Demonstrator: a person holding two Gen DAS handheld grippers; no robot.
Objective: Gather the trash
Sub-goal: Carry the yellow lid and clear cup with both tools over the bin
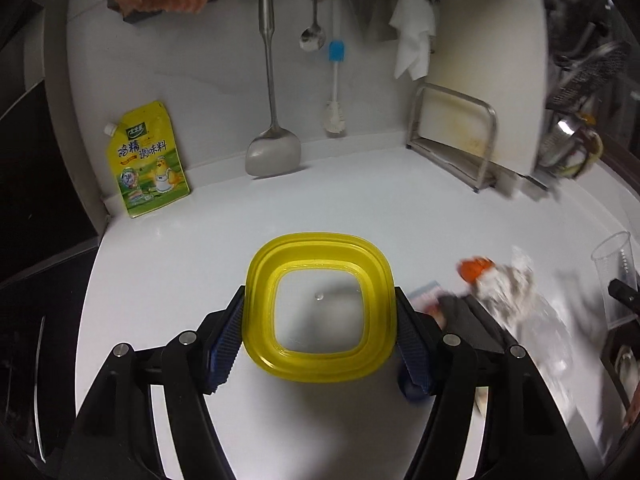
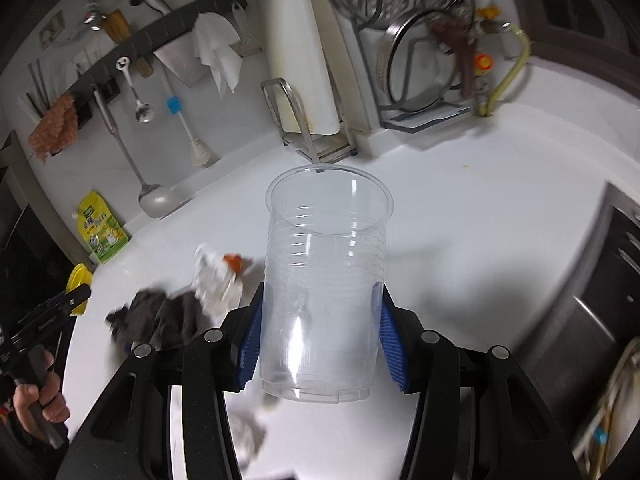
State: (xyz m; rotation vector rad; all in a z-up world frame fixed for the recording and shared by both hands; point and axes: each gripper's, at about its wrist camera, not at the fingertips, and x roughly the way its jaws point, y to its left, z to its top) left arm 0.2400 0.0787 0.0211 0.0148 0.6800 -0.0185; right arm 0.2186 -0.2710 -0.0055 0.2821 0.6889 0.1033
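My left gripper (image 1: 320,296) is shut on a square yellow lid (image 1: 320,246) with a clear centre, held flat above the white counter (image 1: 360,200). Its blue pads press the lid's two sides. My right gripper (image 2: 322,292) is shut on a clear plastic cup (image 2: 324,220), which stands upright between its pads. On the counter between the two lie crumpled white paper (image 2: 216,280), an orange cap (image 2: 233,261) and a dark grey rag (image 2: 160,320). The right wrist view also shows the left gripper (image 2: 76,294) with the lid (image 2: 78,278), and a hand (image 2: 36,400) on its handle.
A yellow seasoning pouch (image 1: 146,160) leans on the back wall beside a hanging steel spatula (image 1: 272,156) and a brush (image 1: 336,116). A cutting board in a steel rack (image 1: 456,132) and a dish rack (image 2: 420,80) stand at the back. A steel sink (image 2: 592,320) lies to the right.
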